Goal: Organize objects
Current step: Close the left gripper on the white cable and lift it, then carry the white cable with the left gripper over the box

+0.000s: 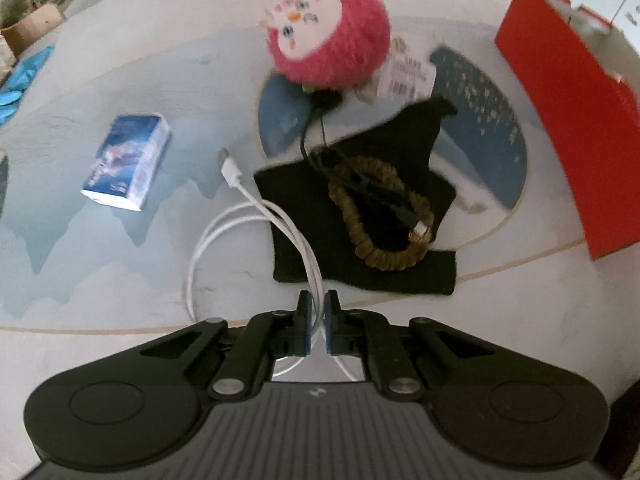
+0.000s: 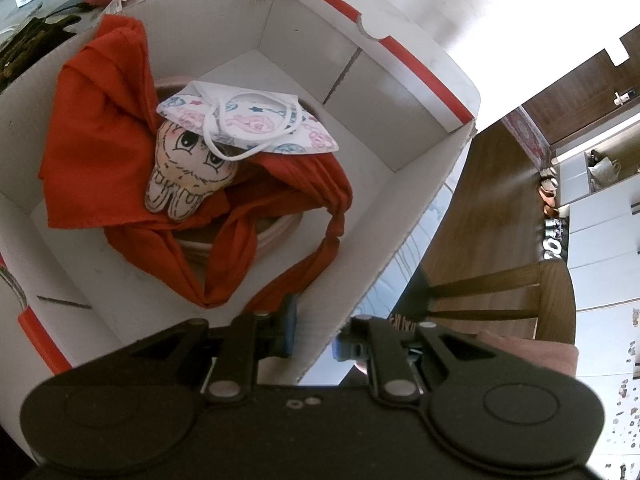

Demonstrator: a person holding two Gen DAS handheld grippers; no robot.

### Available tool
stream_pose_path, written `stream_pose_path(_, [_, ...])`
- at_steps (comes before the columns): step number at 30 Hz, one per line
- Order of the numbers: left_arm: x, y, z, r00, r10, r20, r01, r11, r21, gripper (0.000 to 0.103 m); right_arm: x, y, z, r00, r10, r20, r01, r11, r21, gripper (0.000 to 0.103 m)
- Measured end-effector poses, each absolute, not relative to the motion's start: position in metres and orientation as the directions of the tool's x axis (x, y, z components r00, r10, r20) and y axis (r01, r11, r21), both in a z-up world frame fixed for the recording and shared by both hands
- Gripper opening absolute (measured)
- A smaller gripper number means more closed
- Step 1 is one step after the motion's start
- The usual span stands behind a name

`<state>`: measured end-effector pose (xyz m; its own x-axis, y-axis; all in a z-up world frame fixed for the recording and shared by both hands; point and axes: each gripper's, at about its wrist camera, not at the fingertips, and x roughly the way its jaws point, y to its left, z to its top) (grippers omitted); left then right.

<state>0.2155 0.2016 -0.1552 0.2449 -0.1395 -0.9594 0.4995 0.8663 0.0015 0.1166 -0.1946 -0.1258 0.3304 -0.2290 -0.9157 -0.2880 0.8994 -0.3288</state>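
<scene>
My left gripper (image 1: 319,300) is shut on a white USB cable (image 1: 256,200), whose loop lies on the pale blue table and over the edge of a black knit cloth (image 1: 416,280). An olive scrunchie (image 1: 360,236) and a black cable (image 1: 308,136) rest on that cloth. Behind it sits a pink plush ball (image 1: 332,36) with a tag. In the right wrist view, my right gripper (image 2: 316,334) is shut on the near wall of the red-and-white cardboard box (image 2: 352,264), one finger inside and one outside. The box holds a red cloth (image 2: 100,128), a rabbit toy (image 2: 188,172) and a patterned face mask (image 2: 256,120).
A blue tissue packet (image 1: 128,156) lies on the table to the left. The red box (image 1: 572,128) stands at the table's right edge. A wooden chair (image 2: 500,292) is beside the table, past the box. A round pink container (image 2: 280,228) sits under the red cloth.
</scene>
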Motion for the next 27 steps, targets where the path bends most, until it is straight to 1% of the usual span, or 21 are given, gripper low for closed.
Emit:
stream_pose_path(9, [0.216,0.209,-0.094,0.329,-0.249,-0.911,0.458,0.886,-0.077,0.005,0.117,-0.194,-0.126,0.330,-0.229,-0.916,-0.288,0.899,-0.329,0.015])
stream_pose_path(14, [0.220,0.203,-0.060,0.341,-0.345,-0.875,0.436,0.882,-0.179,0.004,0.117,-0.194,-0.126,0.331,-0.231,-0.915,-0.288,0.899,-0.331,0.015])
stream_pose_path(19, [0.221,0.183,-0.027,0.342,-0.433,-0.834,0.468,0.848,-0.249,0.004,0.116,-0.194,-0.126,0.331,-0.230,-0.915,-0.288,0.899,-0.330,0.015])
stream_pose_path(27, [0.216,0.120,0.006,0.321,-0.485,-0.814,0.635,0.747,-0.195,0.004,0.116,-0.194,-0.125,0.331,-0.227,-0.916,-0.297,0.896,-0.329,0.015])
